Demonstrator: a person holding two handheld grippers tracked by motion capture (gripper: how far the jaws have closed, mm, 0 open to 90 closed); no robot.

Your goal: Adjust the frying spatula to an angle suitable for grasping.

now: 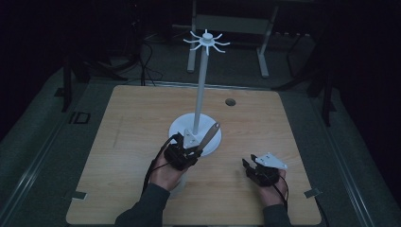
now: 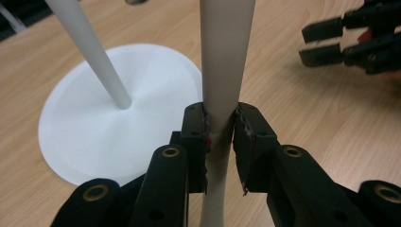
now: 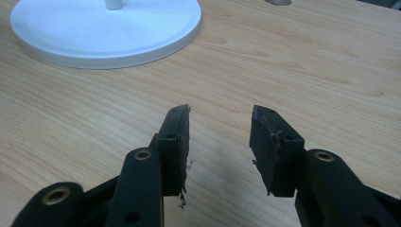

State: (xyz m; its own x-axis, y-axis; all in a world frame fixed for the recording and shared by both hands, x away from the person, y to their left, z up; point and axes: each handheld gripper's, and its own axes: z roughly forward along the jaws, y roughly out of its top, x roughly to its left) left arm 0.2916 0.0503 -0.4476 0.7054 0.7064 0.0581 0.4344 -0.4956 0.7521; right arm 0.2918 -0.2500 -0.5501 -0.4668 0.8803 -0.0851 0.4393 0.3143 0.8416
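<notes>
Fingers (image 2: 248, 146) of your left gripper (image 2: 220, 142) are clenched on the narrow neck of a pale, cream-coloured utensil handle (image 2: 226, 61), which runs up between them and widens above the grip. In the high view this slim utensil slants up and to the right from your left gripper (image 1: 185, 152), its far end over the edge of the white disc.

Fingers (image 3: 176, 142) of your right gripper (image 3: 220, 144) stand apart with nothing between them, released over bare wood. In the high view your right gripper (image 1: 257, 171) rests low, near the front right of the counter.

Just beyond the held utensil: a round white disc base (image 2: 94, 137) carrying a tall white pole (image 1: 201, 85), topped by a white ring of curved hooks (image 1: 206, 41). All hooks look bare, as far as the dim light lets you tell.

Beneath everything: a light wood-grain counter (image 1: 132, 118) with a small round cable hole (image 1: 230, 101) towards the back.

Progress, as a judgement: pickup is done and the utensil is off the counter. Left for you is raising it to the hook ring, hanging it there and letting go. Whether its far end has a hole for hanging, you cannot tell.
</notes>
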